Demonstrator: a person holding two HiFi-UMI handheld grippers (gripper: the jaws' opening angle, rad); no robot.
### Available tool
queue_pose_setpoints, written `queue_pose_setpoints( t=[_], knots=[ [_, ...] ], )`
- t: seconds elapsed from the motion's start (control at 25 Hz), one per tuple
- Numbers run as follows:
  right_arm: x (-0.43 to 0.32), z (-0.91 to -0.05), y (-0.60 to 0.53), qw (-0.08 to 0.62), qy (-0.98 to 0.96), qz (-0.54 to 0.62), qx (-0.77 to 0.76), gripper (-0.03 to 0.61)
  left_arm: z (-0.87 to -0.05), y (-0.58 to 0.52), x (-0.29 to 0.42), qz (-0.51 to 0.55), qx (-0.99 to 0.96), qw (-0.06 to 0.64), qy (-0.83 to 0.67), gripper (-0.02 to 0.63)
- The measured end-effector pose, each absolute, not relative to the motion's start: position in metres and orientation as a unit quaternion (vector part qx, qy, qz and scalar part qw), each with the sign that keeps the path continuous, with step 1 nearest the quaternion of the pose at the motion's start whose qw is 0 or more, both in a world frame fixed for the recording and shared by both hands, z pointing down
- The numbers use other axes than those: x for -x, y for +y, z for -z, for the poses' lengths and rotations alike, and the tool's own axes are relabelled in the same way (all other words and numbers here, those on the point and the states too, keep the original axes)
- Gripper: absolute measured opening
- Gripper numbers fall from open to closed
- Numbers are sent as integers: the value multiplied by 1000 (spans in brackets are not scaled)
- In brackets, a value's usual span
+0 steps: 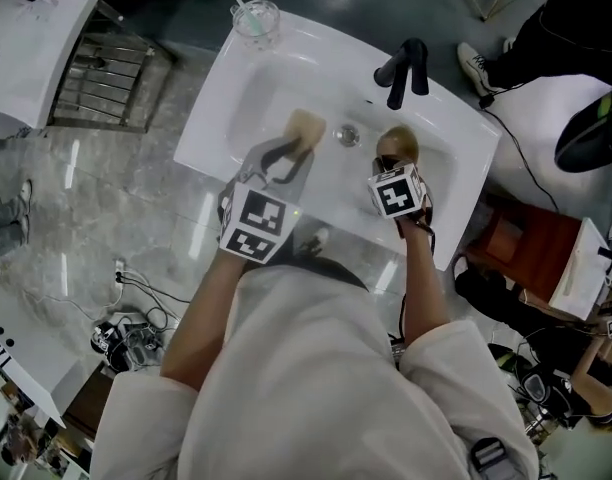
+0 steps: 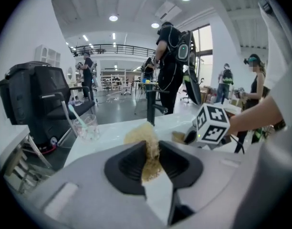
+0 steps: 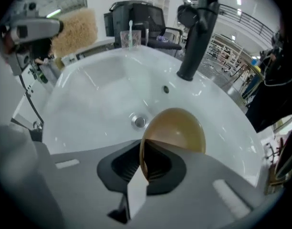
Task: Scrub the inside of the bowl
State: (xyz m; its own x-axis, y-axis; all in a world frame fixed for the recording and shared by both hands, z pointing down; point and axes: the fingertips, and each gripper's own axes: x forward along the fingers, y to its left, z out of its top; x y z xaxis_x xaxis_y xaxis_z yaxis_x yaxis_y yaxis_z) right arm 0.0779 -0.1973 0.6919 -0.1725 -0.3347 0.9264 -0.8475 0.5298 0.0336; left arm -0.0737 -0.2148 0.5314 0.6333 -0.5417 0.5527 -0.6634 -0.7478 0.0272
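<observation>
A brown bowl [image 1: 398,145] hangs tilted over the right half of the white sink [image 1: 256,88]. My right gripper [image 1: 391,166] is shut on its rim. In the right gripper view the rim runs between the jaws and the bowl [image 3: 177,130] hangs above the basin near the drain [image 3: 140,122]. My left gripper [image 1: 286,158] is shut on a tan fibrous sponge [image 1: 306,125] and holds it over the basin, left of the drain [image 1: 347,134]. In the left gripper view the sponge [image 2: 142,133] sticks up from between the jaws. The sponge and the bowl are apart.
A black faucet [image 1: 406,68] stands at the sink's far rim, just beyond the bowl. A clear glass with a toothbrush [image 1: 255,18] sits on the far left corner of the sink. A metal rack [image 1: 106,78] stands left of the sink. People stand in the room beyond.
</observation>
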Motion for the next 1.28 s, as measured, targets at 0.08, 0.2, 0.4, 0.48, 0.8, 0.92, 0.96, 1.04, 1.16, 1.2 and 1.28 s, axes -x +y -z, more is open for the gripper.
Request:
queue_pose_setpoints(
  t=[0.08,0.2,0.4,0.48,0.8,0.92,0.96,1.04,1.16,1.2,1.28],
  knots=[
    [-77,-664,-197,443,-743,-274,-420,12,-515,-209,62,-259,-908,99,-315,83],
    [-68,-622,-194,365,-780,-295,-415,12,-490,-198,47,-243,-924,89,-281,83],
    [-57,-543,-170,204,-836,-333,-384,12,-449,-170,12,-200,-951,87,-217,83],
    [-58,-516,-156,154,-857,-338,-358,12,-431,-158,-4,-185,-961,80,-191,83],
    [-87,-447,-102,66,-901,-317,-287,12,-373,-101,-63,-180,-981,29,-64,83],
    [-102,-432,-87,59,-906,-301,-292,12,-360,-85,-88,-187,-981,7,-42,83],
    [-107,-427,-83,57,-906,-297,-296,12,-357,-80,-97,-191,-981,1,-36,83],
    [-116,-419,-74,59,-906,-290,-302,12,-351,-73,-112,-195,-980,-7,-28,83],
    [-118,-407,-56,64,-914,-274,-291,12,-341,-68,-119,-196,-980,-2,-31,83],
    [-116,-402,-48,63,-920,-265,-283,12,-338,-67,-119,-196,-980,3,-34,83],
    [-113,-392,-34,58,-930,-249,-264,14,-330,-67,-119,-197,-980,13,-34,83]
  ],
)
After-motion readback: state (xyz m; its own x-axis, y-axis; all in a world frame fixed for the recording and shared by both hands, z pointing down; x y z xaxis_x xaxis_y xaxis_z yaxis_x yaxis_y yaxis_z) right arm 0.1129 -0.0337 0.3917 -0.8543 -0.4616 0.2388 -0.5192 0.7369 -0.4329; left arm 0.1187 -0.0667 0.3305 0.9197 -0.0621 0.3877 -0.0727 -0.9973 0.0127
